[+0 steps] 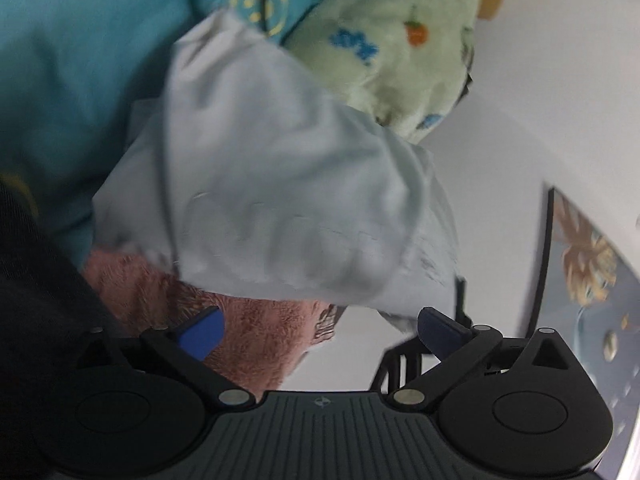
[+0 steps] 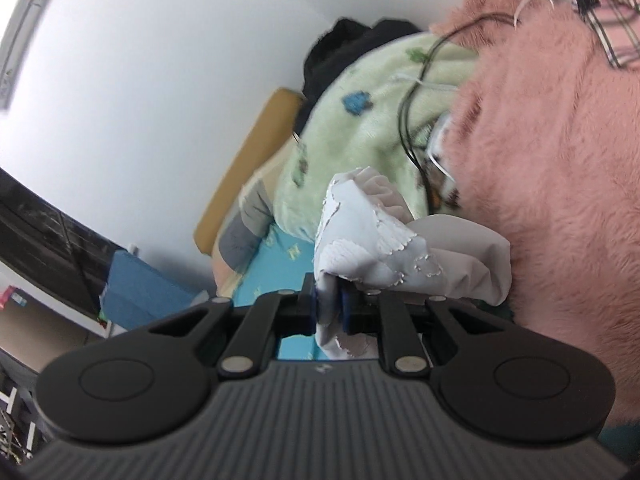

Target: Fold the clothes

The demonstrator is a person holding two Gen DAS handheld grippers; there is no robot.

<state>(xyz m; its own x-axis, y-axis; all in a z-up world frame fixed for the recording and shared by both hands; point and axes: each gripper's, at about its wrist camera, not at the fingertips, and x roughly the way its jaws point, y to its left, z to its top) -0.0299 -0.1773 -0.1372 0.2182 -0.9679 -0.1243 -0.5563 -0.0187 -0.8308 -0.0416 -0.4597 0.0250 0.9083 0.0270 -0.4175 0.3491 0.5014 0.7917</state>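
Note:
A pale grey-white garment [image 1: 280,200] with frayed edges hangs in the air in the left wrist view, in front of the bed. My left gripper [image 1: 320,330] is open and empty just below its lower edge. My right gripper [image 2: 330,312] is shut on a bunched part of the same white garment [image 2: 392,240], which bulges up above the fingers. A pink fluffy sleeve [image 2: 560,200] of the person fills the right side of the right wrist view and also shows in the left wrist view [image 1: 256,340].
A teal bedsheet [image 1: 72,80] with yellow prints lies behind. A green fluffy blanket [image 1: 392,48] is piled on the bed, with black cables [image 2: 412,120] across it. White wall [image 2: 160,80], a yellow headboard [image 2: 248,168] and a framed picture [image 1: 588,272] surround.

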